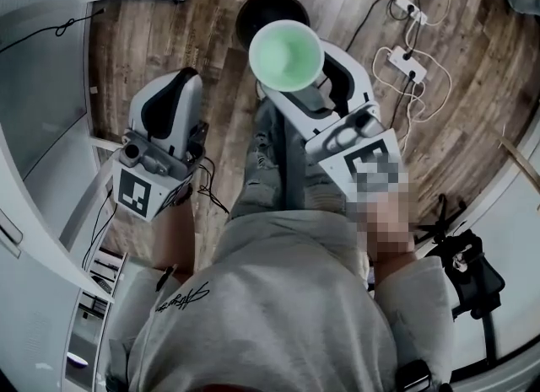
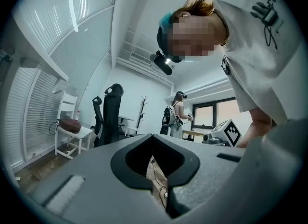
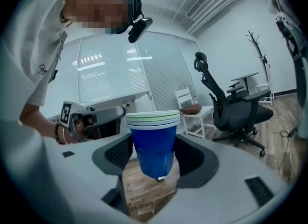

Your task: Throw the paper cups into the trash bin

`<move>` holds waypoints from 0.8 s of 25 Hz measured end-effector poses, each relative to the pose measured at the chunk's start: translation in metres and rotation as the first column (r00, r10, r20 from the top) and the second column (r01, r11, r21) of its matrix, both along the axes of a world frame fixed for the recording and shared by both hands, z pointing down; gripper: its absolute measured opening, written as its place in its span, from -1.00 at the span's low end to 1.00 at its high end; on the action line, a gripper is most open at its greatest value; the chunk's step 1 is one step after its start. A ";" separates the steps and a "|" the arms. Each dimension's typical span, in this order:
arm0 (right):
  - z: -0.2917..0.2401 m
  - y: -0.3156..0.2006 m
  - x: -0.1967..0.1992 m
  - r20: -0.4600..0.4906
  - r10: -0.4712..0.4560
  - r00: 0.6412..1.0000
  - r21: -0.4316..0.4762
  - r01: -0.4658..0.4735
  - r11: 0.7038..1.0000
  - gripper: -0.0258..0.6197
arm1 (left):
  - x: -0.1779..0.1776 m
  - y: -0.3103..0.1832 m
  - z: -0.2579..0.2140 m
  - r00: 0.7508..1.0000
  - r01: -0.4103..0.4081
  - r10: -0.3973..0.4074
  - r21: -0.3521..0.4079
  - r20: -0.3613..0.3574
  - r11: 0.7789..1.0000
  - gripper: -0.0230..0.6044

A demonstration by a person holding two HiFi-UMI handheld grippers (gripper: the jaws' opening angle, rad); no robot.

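So the person is standing on the wooden floor [image 1: 215, 53] and holding a hand-held gripper in each hand. The right hand-held gripper [image 3: 154, 142] is pinching a nested stack of paper cups [image 1: 286, 55], one jaw pressing on each side of the stack. The cups are sitting upright, blue on the outside with pale green and white rims, and the top one is looking mint green inside from the head view. They're hanging up in the air, and in the head view they're overlapping the near edge of a dark round trash bin [image 1: 268, 4] that's sitting on the floor below.

The left hand-held gripper [image 2: 153, 137] is off to the left, well apart from the cups. Its jaws are pressing together at the tips with nothing between them, just floor and a cable showing through the hollow between the pads.

Some white power strips [image 1: 407, 60] with looping cables are lying on the floor to the right. A black office chair [image 3: 231, 110] and a white chair [image 3: 191, 112] are standing further back in the room.
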State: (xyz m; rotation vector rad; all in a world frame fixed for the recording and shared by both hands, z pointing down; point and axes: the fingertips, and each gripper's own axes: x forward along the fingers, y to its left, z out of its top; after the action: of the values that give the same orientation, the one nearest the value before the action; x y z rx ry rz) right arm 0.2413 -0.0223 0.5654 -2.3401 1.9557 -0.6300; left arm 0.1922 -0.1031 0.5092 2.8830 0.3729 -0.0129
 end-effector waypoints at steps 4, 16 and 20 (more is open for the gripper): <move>0.017 -0.009 0.003 -0.013 -0.010 1.000 -0.014 0.010 1.000 -0.06 | 0.007 -0.002 0.015 1.000 -0.005 0.005 -0.002 0.006 1.000 -0.91; 0.085 -0.017 -0.002 0.002 -0.051 0.999 -0.067 0.051 0.996 -0.06 | 0.003 -0.003 0.065 0.999 -0.002 0.004 -0.036 0.052 0.999 -0.91; 0.112 -0.018 -0.008 0.028 -0.054 0.998 -0.102 0.056 0.993 -0.06 | -0.003 -0.002 0.074 0.998 0.004 -0.001 -0.048 0.062 0.999 -0.91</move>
State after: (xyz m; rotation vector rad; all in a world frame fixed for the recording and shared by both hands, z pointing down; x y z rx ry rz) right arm 0.2337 -0.0400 0.6773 -2.3294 2.0300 -0.7782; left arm 0.1897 -0.1047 0.5827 2.8287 0.3523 0.0666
